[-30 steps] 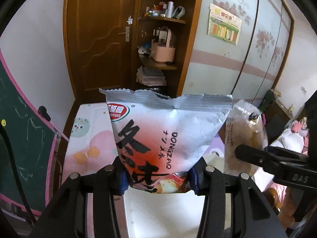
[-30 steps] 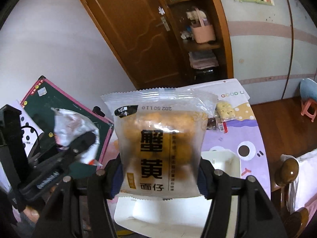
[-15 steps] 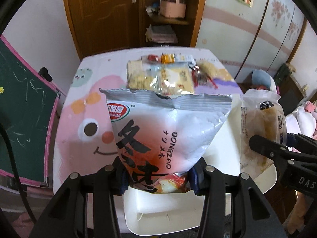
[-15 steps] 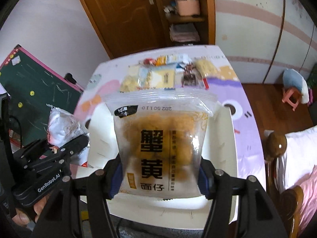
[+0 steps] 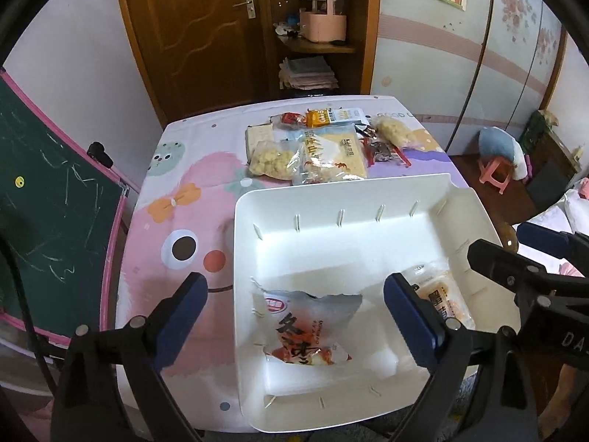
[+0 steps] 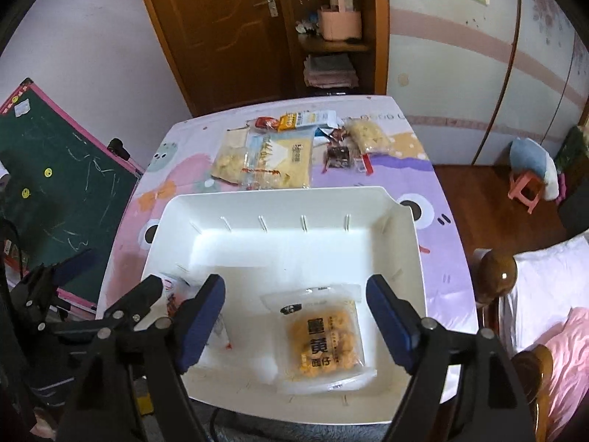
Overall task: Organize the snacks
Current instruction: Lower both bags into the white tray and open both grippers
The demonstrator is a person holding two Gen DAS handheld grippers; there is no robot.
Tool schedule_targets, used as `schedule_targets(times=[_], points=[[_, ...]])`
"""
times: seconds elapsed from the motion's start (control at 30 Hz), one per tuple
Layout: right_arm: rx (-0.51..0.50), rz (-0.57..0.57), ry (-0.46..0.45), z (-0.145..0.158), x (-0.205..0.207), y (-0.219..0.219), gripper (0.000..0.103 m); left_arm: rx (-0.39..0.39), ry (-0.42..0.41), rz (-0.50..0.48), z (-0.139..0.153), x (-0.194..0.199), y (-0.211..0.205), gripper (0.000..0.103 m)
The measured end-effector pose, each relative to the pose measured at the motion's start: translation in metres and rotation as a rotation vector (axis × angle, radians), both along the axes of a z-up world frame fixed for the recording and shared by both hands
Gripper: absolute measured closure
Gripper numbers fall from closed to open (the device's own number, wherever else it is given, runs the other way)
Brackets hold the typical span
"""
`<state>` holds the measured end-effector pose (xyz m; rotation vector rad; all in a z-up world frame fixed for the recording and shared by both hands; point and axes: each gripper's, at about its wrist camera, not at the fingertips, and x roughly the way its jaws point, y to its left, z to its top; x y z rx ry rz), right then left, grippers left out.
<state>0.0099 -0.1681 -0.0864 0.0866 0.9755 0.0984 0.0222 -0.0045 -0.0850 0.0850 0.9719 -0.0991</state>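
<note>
Both grippers, left (image 5: 294, 313) and right (image 6: 296, 316), stood wide open, empty; red-white packet (image 5: 307, 326) and orange-filled packet (image 6: 324, 339) lay flat in white bin (image 6: 401, 221).

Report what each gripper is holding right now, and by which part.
Nothing. Left gripper and right gripper are both open; the red-and-white bag and orange snack pack lie in the white bin.

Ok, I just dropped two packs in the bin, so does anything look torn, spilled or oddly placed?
Nothing spilled. The red-and-white snack bag and the clear pack of orange snacks lie flat, side by side, in the white bin. The bag's ragged-looking top edge is the only oddity; a tear can't be confirmed.
</note>
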Motion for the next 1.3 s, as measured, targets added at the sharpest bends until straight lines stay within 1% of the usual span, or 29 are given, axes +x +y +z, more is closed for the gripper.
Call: schedule_targets(times=[0.27, 0.57, 0.67, 0.8, 0.9, 1.0, 1.1, 1.17, 1.2, 1.3], points=[[0.003, 0.015, -0.011, 0.002, -0.002, 0.004, 0.023, 0.009, -0.019, -0.003, 0.005, -0.004, -0.001, 0.007], [-0.001, 0.022, -0.005, 0.003, -0.001, 0.005, 0.023, 0.018, -0.013, 0.006, 0.004, -0.003, 0.000, 0.007], [0.002, 0.030, -0.025, 0.006, -0.004, 0.006, 0.023, 0.030, -0.024, 0.019, 0.007, -0.004, 0.001, 0.007], [0.009, 0.038, -0.086, 0.014, -0.011, 0.007, 0.023, 0.040, -0.044, 0.036, 0.014, -0.010, 0.003, 0.007], [0.039, 0.041, -0.149, 0.023, -0.017, 0.005, 0.023, 0.050, -0.074, 0.054, 0.022, -0.017, 0.006, 0.007], [0.100, 0.044, -0.258, 0.036, -0.028, -0.001, 0.023, 0.039, -0.119, 0.071, 0.036, -0.023, 0.014, 0.007], [0.094, 0.031, -0.328, 0.049, -0.034, -0.004, 0.023, 0.005, -0.161, 0.079, 0.052, -0.023, 0.022, 0.007], [0.091, 0.039, -0.338, 0.057, -0.033, -0.006, 0.023, -0.017, -0.208, 0.080, 0.064, -0.023, 0.027, 0.007], [0.090, 0.042, -0.338, 0.062, -0.030, -0.008, 0.023, -0.029, -0.245, 0.077, 0.072, -0.024, 0.030, 0.007], [0.066, 0.058, -0.325, 0.074, -0.018, -0.008, 0.023, -0.079, -0.310, 0.039, 0.096, -0.015, 0.039, 0.007]])
